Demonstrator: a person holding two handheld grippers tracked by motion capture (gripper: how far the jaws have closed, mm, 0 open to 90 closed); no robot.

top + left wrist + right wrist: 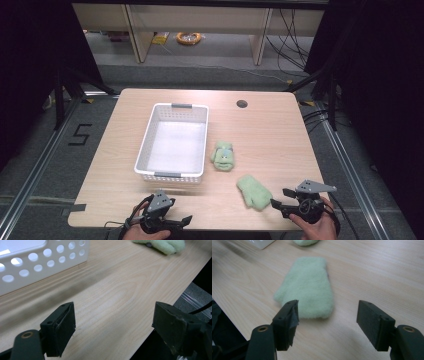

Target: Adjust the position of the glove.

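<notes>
The right gripper (327, 323) is held wide open and empty, with the green mitten (308, 296) flat just ahead; its cuff, seemingly nearest, should be straddled squarely before closing.

Black left gripper (172, 221), right gripper (279, 202): grey three-cornered top plates, brass-ringed screw holes, black cables.

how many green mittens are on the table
2. One fuzzy green mitten lies flat near the front edge, just ahead of the open right gripper. The other mitten lies bunched up beside the white basket, on its right.
</notes>
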